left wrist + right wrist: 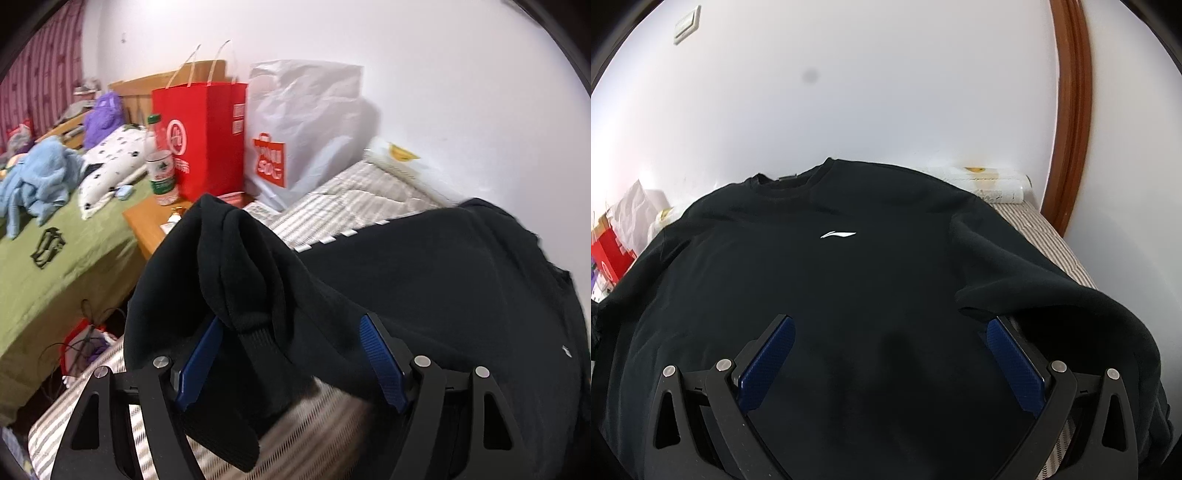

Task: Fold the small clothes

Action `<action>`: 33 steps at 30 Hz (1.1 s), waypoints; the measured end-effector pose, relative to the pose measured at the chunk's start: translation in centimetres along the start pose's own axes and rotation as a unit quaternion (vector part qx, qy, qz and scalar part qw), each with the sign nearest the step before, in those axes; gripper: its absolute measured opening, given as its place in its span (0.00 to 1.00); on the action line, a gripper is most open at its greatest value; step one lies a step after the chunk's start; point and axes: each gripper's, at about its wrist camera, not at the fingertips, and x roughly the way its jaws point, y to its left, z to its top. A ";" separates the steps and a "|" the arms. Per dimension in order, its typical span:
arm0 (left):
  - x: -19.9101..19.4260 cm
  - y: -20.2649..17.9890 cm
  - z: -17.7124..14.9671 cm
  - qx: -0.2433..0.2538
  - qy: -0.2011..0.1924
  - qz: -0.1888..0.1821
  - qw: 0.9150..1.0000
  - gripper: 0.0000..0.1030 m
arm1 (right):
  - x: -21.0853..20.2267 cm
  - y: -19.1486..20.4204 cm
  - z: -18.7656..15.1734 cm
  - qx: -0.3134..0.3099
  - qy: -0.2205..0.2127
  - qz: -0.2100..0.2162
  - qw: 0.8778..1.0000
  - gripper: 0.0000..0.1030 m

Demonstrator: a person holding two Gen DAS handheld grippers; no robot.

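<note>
A black sweatshirt (849, 280) with a small white chest logo (837, 234) lies face up on a striped mattress (1052, 240), collar toward the wall. Its right sleeve (1015, 266) is folded in over the body. My right gripper (890, 328) is open just above the lower front of the sweatshirt, empty. In the left wrist view the sweatshirt (443, 280) lies to the right, and its left sleeve (240, 273) is bunched up and draped between my left gripper's (291, 332) fingers. The jaws stand wide apart; the cuff hangs over the left blue pad (199, 362).
A red paper bag (207, 136), a white plastic bag (303, 125) and a bottle (160, 173) stand on a wooden nightstand (147, 225) left of the mattress. A green-covered bed (55, 266) with a blue garment (37, 177) lies further left. A wooden door frame (1071, 110) is at right.
</note>
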 end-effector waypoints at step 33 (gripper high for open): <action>-10.3 -33.7 -5.8 0.275 -0.138 -0.174 0.935 0.02 | 1.7 -5.2 0.5 0.077 0.026 -0.002 0.997 0.99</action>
